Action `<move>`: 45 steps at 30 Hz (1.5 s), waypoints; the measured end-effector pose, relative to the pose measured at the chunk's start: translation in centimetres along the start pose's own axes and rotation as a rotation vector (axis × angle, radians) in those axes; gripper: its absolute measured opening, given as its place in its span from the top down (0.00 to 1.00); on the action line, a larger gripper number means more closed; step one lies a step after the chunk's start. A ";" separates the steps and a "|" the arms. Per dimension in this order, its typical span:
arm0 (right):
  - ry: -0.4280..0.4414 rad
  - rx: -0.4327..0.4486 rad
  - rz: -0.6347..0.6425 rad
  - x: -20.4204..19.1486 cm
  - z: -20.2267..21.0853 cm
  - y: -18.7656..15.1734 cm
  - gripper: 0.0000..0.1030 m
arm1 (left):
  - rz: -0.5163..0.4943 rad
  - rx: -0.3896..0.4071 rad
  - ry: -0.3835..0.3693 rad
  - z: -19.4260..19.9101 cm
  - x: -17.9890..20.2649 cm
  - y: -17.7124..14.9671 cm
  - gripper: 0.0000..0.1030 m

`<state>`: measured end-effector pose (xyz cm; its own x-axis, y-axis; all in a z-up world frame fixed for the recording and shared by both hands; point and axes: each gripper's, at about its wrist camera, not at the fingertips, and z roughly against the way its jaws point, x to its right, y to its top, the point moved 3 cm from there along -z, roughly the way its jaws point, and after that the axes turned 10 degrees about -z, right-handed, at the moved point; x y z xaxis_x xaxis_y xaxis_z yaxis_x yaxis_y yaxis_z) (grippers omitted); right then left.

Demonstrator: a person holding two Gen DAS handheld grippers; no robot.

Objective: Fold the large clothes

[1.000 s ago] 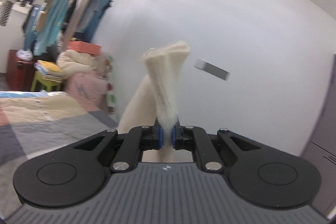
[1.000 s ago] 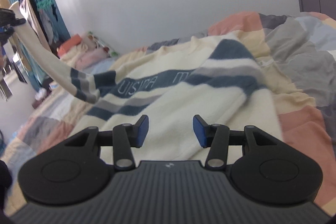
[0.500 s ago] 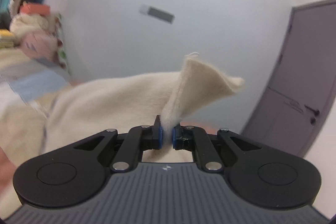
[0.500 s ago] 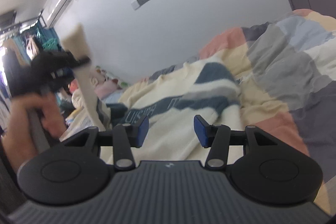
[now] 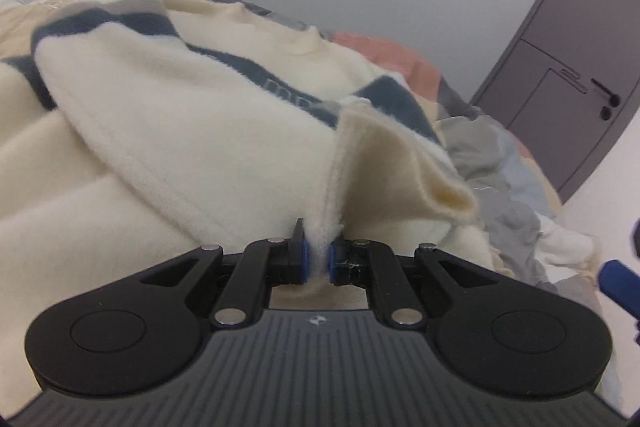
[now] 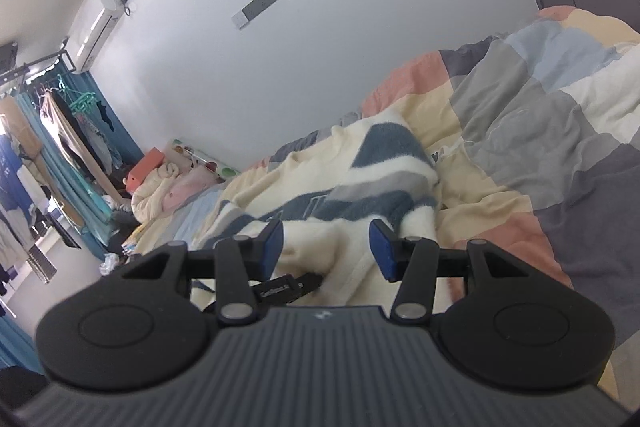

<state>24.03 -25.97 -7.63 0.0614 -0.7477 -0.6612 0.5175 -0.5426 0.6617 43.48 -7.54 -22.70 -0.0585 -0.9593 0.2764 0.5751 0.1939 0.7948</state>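
A cream sweater with blue and grey stripes lies spread on the patchwork bedcover. My left gripper is shut on the sweater's cream sleeve cuff, which it holds low over the sweater's body. In the right wrist view the sweater lies just beyond my right gripper, which is open with nothing pinched between its blue pads. A black part of the left gripper shows low between the right gripper's fingers. One blue fingertip of the right gripper shows at the left wrist view's right edge.
The bedcover stretches away to the right. A grey door stands past the bed. A heap of cream and pink bedding lies at the bed's far end, beside a rack of hanging clothes. A white wall runs behind.
My left gripper has come down from high in the air with the sleeve, laying it across the sweater's body. The right gripper has shifted a little and tilted, still open.
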 end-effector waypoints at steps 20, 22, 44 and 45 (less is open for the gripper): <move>-0.056 -0.073 0.314 -5.7 -2.7 -4.7 0.50 | -0.134 -0.089 0.074 16.1 -9.6 -1.2 0.47; -0.062 -0.074 0.375 -6.7 -3.3 -5.4 0.50 | -0.111 -0.108 0.082 16.0 -11.2 -1.6 0.47; -0.186 -0.166 0.543 -7.2 -13.3 -9.8 0.54 | -0.100 -0.108 0.049 13.9 -17.9 -1.8 0.45; -0.189 -0.166 0.551 -7.1 -13.5 -9.9 0.54 | -0.111 -0.107 0.051 13.7 -17.9 -1.9 0.44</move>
<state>30.00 -10.07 -14.29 0.2137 -0.9649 -0.1530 0.5800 -0.0007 0.8146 32.27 12.11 -21.80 -0.0865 -0.9833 0.1598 0.6510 0.0657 0.7562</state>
